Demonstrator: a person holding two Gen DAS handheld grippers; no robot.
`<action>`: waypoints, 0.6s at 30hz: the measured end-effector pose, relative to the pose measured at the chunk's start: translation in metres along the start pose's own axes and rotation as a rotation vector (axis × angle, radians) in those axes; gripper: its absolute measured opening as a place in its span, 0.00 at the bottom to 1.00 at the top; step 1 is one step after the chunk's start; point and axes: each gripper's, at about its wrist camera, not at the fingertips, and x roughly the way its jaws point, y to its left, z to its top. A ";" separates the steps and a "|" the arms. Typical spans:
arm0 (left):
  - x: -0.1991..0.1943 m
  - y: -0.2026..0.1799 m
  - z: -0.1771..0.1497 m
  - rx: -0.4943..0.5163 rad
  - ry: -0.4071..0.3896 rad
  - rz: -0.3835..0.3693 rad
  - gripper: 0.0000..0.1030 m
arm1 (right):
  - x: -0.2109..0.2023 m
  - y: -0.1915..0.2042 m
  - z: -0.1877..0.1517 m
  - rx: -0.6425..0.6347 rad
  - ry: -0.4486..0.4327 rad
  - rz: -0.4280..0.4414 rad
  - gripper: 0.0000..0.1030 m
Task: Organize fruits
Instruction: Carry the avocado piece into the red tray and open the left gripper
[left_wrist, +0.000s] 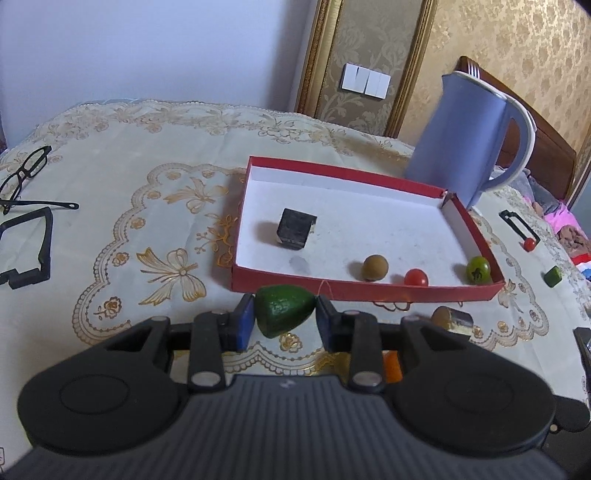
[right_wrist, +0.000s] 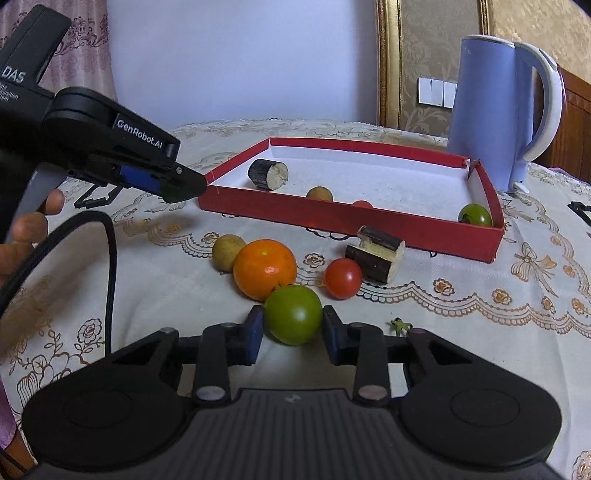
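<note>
Left gripper (left_wrist: 285, 320) pinches a dark green avocado-shaped fruit (left_wrist: 283, 309) between blue pads, just short of the red box (left_wrist: 369, 291) near wall. Right gripper (right_wrist: 293, 325) clamps a smooth green tomato (right_wrist: 293, 314) touching the orange (right_wrist: 265, 268). Box: shallow cardboard, white floor, mostly bare; a dark cut stem piece (left_wrist: 295, 229), brown round fruit (left_wrist: 375, 267), red tomato (left_wrist: 416, 277) and green fruit (left_wrist: 478, 269) sit inside. Embroidered tablecloth (left_wrist: 129, 236) lies open to the left. Blue kettle (left_wrist: 469, 136) stands behind the box's far corner.

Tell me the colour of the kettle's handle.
White; the kettle body is pale blue. The handle shows best in the right wrist view.
</note>
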 end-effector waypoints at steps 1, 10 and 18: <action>-0.001 -0.001 0.000 0.003 -0.004 -0.004 0.31 | -0.002 0.000 -0.001 0.001 -0.002 0.000 0.32; 0.004 -0.018 0.019 0.027 -0.041 -0.093 0.31 | -0.020 -0.010 -0.004 0.037 -0.036 -0.018 0.31; 0.041 -0.051 0.053 0.119 -0.081 -0.077 0.31 | -0.031 -0.018 -0.006 0.052 -0.061 -0.028 0.32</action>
